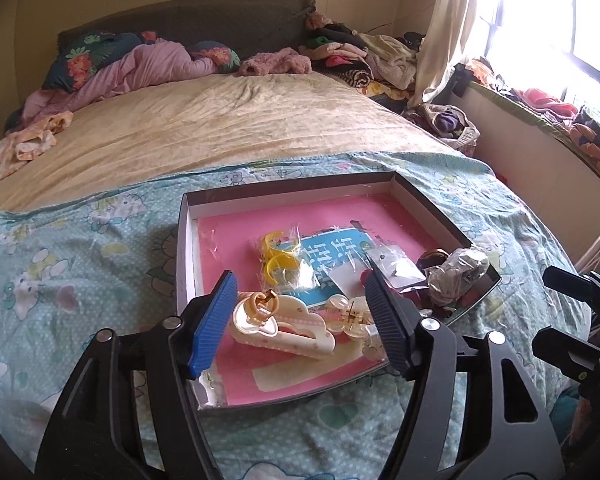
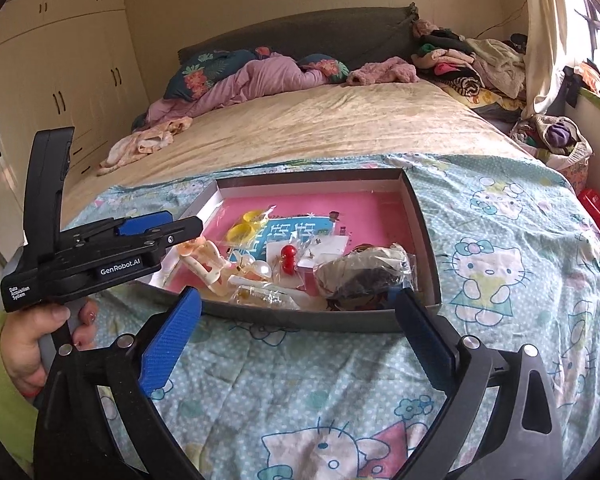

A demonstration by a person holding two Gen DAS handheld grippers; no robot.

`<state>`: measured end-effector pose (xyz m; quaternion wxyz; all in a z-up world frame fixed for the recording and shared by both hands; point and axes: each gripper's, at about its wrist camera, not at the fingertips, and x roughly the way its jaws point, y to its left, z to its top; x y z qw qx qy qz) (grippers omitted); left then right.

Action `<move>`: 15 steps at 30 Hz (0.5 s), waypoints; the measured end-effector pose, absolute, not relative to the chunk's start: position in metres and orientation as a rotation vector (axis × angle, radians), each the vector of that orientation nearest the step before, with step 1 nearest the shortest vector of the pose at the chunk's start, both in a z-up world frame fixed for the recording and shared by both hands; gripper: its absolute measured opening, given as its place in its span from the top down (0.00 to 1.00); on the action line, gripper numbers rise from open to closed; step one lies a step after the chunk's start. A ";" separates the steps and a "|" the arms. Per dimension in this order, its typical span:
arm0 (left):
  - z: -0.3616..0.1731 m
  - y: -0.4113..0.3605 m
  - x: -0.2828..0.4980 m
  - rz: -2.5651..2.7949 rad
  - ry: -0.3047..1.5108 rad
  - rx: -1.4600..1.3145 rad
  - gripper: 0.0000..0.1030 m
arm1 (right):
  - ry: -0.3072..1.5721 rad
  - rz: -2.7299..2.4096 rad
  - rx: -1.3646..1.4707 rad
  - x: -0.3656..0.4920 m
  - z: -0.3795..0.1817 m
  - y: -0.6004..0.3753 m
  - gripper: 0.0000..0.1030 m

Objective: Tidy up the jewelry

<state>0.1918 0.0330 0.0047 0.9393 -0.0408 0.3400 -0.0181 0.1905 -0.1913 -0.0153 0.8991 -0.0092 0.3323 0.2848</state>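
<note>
— Blue-padded fingers of the left gripper (image 1: 300, 320) sit closest, spread apart over the near end of the shallow box (image 1: 188, 248). Between them lies a cream cloud-shaped hair claw (image 1: 288, 328), but neither pad presses on it; it rests on the pink lining.

— So it's let go, not held?

— That's how I read it. Nothing is clamped. The claw lies inside the box, at the near left corner, just beside a pearly clip (image 1: 350, 314).

— And the rest of the jewelry?

— All in the same box, as far as I can see. Yellow rings in a clear bag (image 1: 278, 258) lie on a blue card (image 1: 332, 256), small earring packets (image 1: 396, 268) beside them, and a crumpled plastic bag of darker pieces (image 1: 456, 270) against the right wall. The other camera shows a red bead piece (image 2: 289, 263) in the middle too.

— What about the right gripper (image 2: 300, 340)?

— Wide apart, empty, over the Hello Kitty quilt (image 2: 500, 264) just short of the box's near wall. A hand (image 2: 28, 344) holds the left tool at that view's edge.

— How far along, then?

— I'd judge the gathering mostly done: I spot no loose piece on the quilt. What remains is sorting, since the items lie heaped and overlapping toward the near side, while the far half of the pink lining stays bare.
</note>
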 end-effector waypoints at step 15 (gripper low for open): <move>0.033 0.008 0.123 -0.037 0.648 -0.098 0.09 | 0.590 0.587 -0.009 0.145 0.016 -0.228 0.04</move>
